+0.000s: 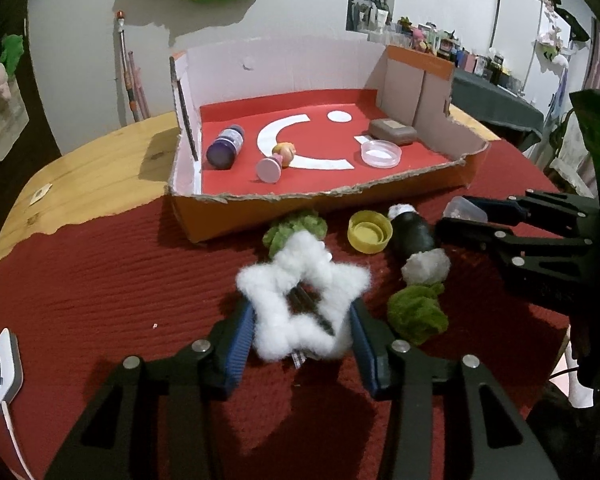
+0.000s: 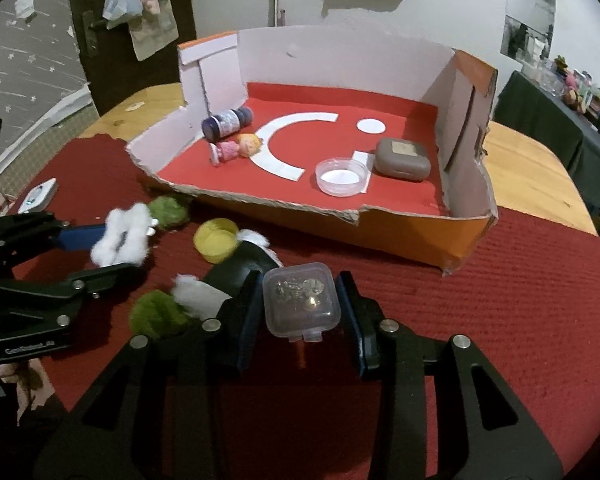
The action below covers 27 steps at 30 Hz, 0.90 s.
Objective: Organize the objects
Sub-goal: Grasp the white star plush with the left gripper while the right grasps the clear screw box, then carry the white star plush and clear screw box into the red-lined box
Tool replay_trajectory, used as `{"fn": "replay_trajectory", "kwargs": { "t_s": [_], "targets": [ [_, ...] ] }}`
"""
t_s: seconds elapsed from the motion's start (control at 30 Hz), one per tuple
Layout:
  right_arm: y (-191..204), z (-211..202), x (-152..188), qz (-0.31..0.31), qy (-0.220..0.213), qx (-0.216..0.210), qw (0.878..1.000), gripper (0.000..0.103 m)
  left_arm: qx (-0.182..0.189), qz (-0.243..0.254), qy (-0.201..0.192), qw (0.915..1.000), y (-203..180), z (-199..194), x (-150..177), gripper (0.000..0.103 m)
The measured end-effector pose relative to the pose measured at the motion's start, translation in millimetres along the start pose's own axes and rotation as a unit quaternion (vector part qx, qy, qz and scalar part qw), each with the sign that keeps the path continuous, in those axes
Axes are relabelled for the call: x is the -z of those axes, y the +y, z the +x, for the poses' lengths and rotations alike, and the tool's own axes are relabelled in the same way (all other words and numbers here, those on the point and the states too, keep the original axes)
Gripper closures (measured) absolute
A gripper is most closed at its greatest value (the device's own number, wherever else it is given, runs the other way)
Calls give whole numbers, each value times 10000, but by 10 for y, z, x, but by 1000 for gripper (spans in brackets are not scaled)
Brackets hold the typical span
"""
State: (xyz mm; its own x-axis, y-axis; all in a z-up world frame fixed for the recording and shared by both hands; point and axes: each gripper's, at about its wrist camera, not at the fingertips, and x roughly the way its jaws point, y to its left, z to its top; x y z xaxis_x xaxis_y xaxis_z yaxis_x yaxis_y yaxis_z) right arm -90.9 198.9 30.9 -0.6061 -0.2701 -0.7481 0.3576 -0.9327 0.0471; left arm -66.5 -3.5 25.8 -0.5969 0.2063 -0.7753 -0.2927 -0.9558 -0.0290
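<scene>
- Left wrist view: my left gripper is clenched on the white fluffy star, its blue pads pressing the star's two sides over the red cloth.
- Right wrist view: my right gripper grasps the small clear plastic case, which sits squarely between the fingers with tiny metal bits inside.
- Near both grippers, in front of the cardboard box, I count two green pompoms, one yellow cap and one black roll with white fluff at each end.
- Inside the box, on its red floor, I count four things: one purple bottle lying on its side, one small doll also lying down just beside it, one clear round dish and one grey case near the right wall.
</scene>
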Motion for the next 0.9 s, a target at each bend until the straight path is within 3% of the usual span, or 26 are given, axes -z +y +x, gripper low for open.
{"fn": "replay_trajectory", "kwargs": {
  "t_s": [0.43,0.9],
  "targets": [
    [99,-272,-125,-52,-346,-147,9993,67,-24,-33,-321,9995,34,-191,-142,55],
    [45,-254,-155,28,-338,-232,9992,68,64,-27,-327,9994,17,-168,-208,60]
  ]
}}
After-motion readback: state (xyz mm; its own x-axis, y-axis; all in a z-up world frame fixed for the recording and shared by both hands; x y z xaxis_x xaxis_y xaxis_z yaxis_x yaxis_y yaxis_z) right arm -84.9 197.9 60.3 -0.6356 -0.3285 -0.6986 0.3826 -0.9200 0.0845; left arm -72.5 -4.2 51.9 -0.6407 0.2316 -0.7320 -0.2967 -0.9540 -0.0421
